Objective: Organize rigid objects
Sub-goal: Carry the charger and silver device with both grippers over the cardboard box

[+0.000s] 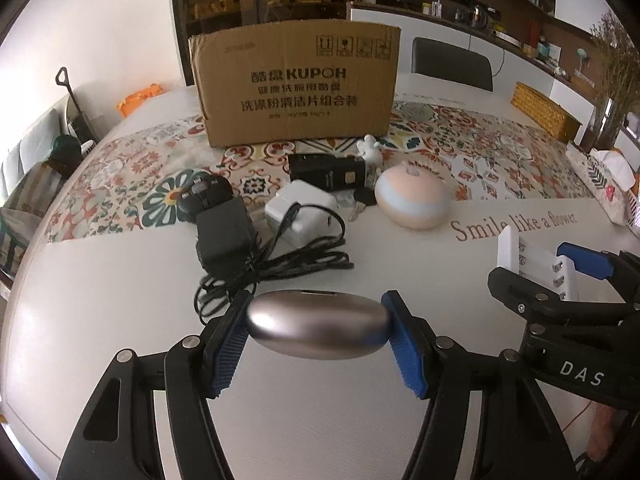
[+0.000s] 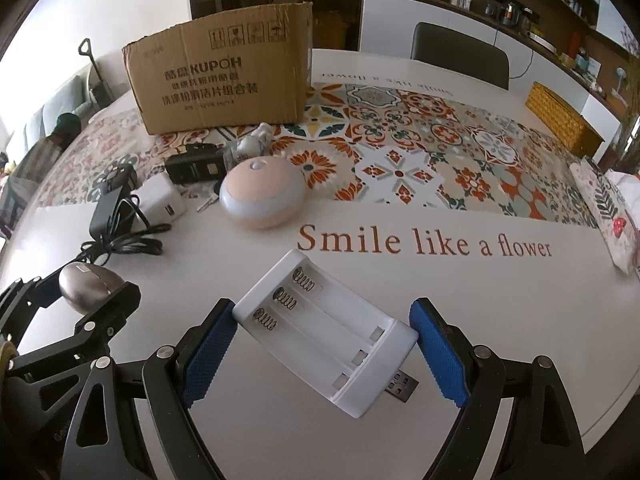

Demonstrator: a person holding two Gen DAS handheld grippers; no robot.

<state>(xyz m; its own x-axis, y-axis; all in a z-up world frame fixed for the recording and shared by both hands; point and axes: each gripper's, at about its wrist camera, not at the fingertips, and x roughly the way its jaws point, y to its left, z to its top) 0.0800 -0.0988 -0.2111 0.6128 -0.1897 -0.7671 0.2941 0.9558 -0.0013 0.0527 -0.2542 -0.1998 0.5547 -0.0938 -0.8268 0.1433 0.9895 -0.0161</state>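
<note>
My left gripper [image 1: 316, 330] is shut on a silver oval case [image 1: 318, 324], held just above the white table; it also shows in the right wrist view [image 2: 90, 286]. My right gripper [image 2: 324, 344] is shut on a white battery charger [image 2: 328, 334] with three empty slots and a USB plug, gripped at its corners; it also shows in the left wrist view [image 1: 536, 264]. A KUPOH cardboard box [image 1: 296, 84] stands at the back. In front of it lie a black adapter with cable [image 1: 226, 232], a white charger block [image 1: 302, 210], a black device [image 1: 326, 170] and a peach dome [image 1: 412, 198].
A black mouse [image 1: 204, 196] and a white figurine [image 1: 370, 150] lie near the pile. A yellow woven box [image 2: 560, 120] and a tissue pack [image 2: 608, 216] sit at the right. A dark chair [image 2: 460, 54] stands behind the table.
</note>
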